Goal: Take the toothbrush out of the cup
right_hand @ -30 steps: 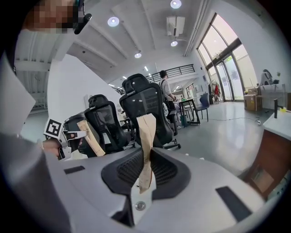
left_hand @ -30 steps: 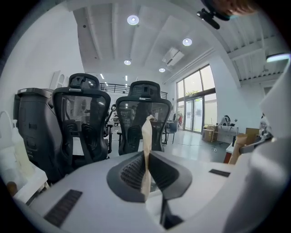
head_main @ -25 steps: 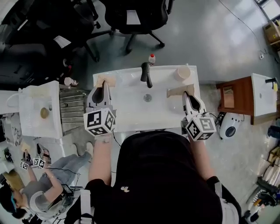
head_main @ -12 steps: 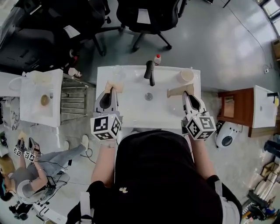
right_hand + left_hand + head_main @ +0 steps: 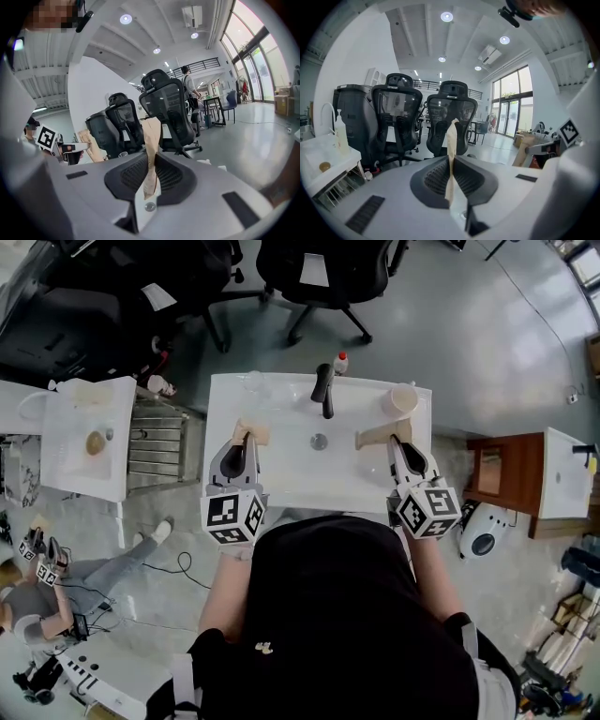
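Seen from above, a person stands at a white washbasin [image 5: 291, 474] with a dark faucet [image 5: 322, 390] at the middle of its back edge.

The cup [image 5: 401, 400] stands to the right of the faucet, near the basin's back right corner. It is small, round and pale beige, and its open mouth faces up. The toothbrush cannot be made out in it from this height, and neither gripper view shows the cup.

The left gripper [image 5: 246, 432] [image 5: 452, 126] is in front of the faucet and to its left, over the basin's left side. Its tan-taped jaws are pressed flat together with nothing between them.

The right gripper [image 5: 389, 435] [image 5: 152, 126] is in front of the faucet and to its right, just in front of the cup but not touching it. Its tan-taped jaws are also closed on each other and empty.

A clear glass [image 5: 253, 382] stands left of the faucet. A small bottle with a red cap [image 5: 341, 363] stands just behind the faucet to its right. The round drain [image 5: 320, 441] lies directly in front of it.
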